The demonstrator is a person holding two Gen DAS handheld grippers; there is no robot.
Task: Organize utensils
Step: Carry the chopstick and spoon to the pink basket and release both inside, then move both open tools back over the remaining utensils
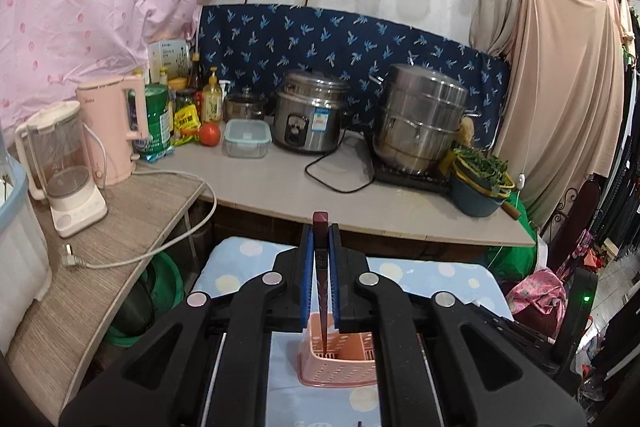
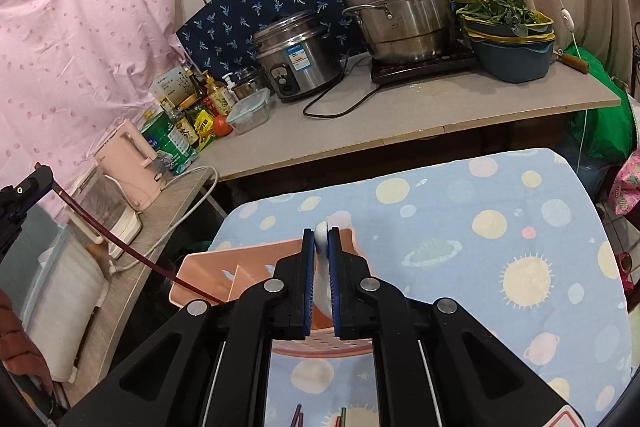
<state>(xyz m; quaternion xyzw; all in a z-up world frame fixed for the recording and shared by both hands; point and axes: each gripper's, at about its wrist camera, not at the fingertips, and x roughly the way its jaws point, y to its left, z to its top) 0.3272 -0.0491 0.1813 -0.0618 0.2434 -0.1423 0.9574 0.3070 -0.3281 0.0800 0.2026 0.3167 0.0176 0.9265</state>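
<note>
My left gripper (image 1: 321, 239) is shut on a dark red chopstick (image 1: 321, 291), held upright with its tip down inside the pink perforated utensil basket (image 1: 340, 367). In the right wrist view the left gripper (image 2: 38, 179) shows at the far left, the chopstick (image 2: 132, 251) slanting down into the basket (image 2: 208, 279). My right gripper (image 2: 321, 241) is shut on a white spoon (image 2: 321, 291), held over the basket. More utensil ends (image 2: 298, 417) lie on the cloth at the bottom edge.
The basket stands on a table with a blue planet-print cloth (image 2: 460, 239). Behind is a counter (image 1: 380, 203) with a rice cooker (image 1: 310, 115), steamer pot (image 1: 420, 119), bowl of greens (image 1: 480, 187), bottles, pink kettle (image 1: 112, 131) and blender (image 1: 64, 167).
</note>
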